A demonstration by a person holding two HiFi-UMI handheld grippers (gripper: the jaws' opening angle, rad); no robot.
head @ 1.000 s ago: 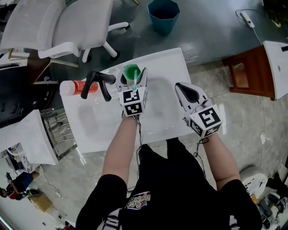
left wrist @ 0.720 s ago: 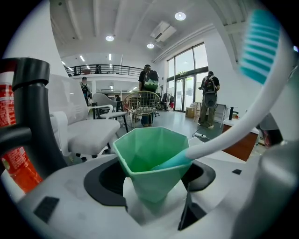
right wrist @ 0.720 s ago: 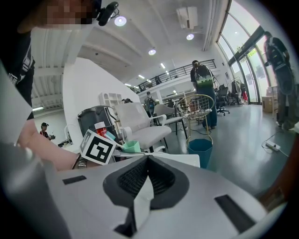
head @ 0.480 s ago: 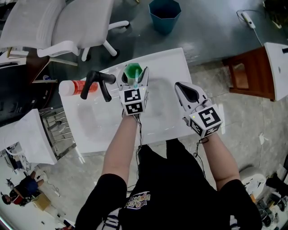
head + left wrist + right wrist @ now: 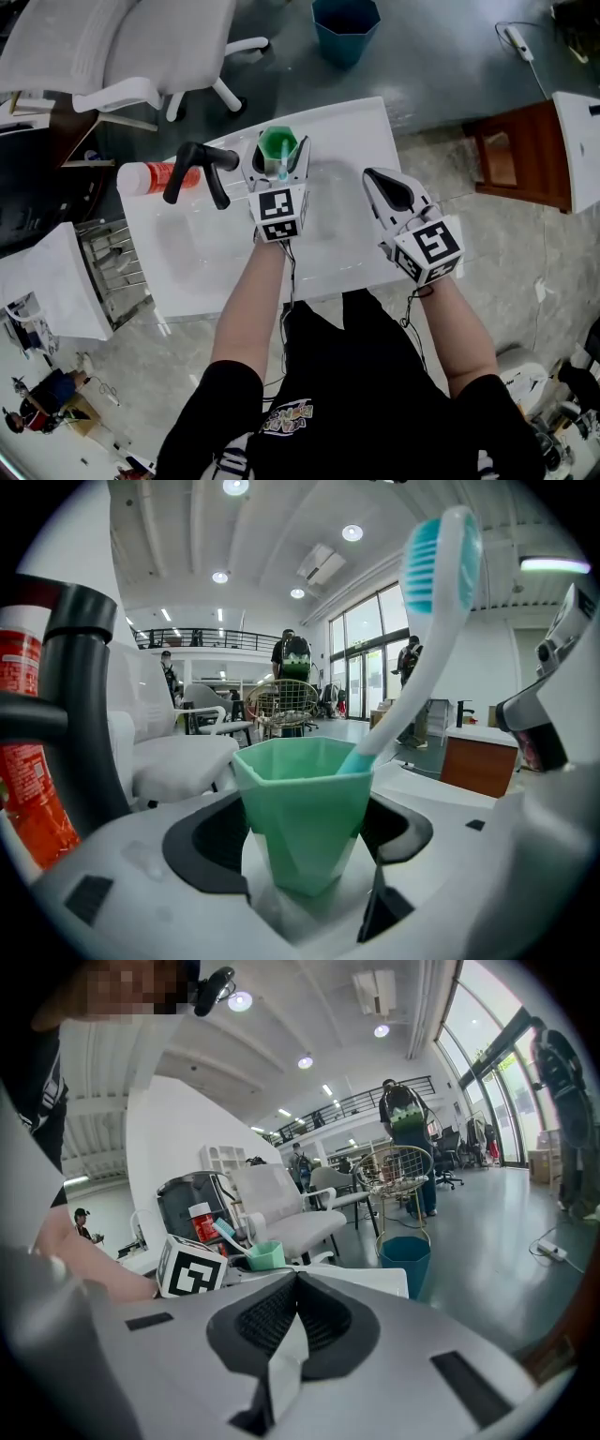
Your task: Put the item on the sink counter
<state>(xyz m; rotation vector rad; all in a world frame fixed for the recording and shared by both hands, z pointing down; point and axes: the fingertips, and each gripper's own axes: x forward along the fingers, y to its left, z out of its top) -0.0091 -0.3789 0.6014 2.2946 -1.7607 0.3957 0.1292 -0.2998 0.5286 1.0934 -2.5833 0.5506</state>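
A green faceted cup (image 5: 277, 146) (image 5: 305, 808) with a white and teal toothbrush (image 5: 433, 611) standing in it sits between the jaws of my left gripper (image 5: 278, 156) (image 5: 305, 860), which is shut on it. It is over the back part of the white sink counter (image 5: 352, 141), just right of the black faucet (image 5: 202, 171). Whether the cup's base touches the counter is hidden. My right gripper (image 5: 377, 180) (image 5: 293, 1283) hovers over the counter's right side, shut and holding nothing. The cup (image 5: 265, 1255) also shows small in the right gripper view.
A red bottle (image 5: 150, 175) (image 5: 23, 742) lies behind the faucet at the counter's left. The sink basin (image 5: 202, 253) is left of my left arm. A blue bin (image 5: 345, 28), a white office chair (image 5: 122, 47) and a brown cabinet (image 5: 516, 155) stand around the counter.
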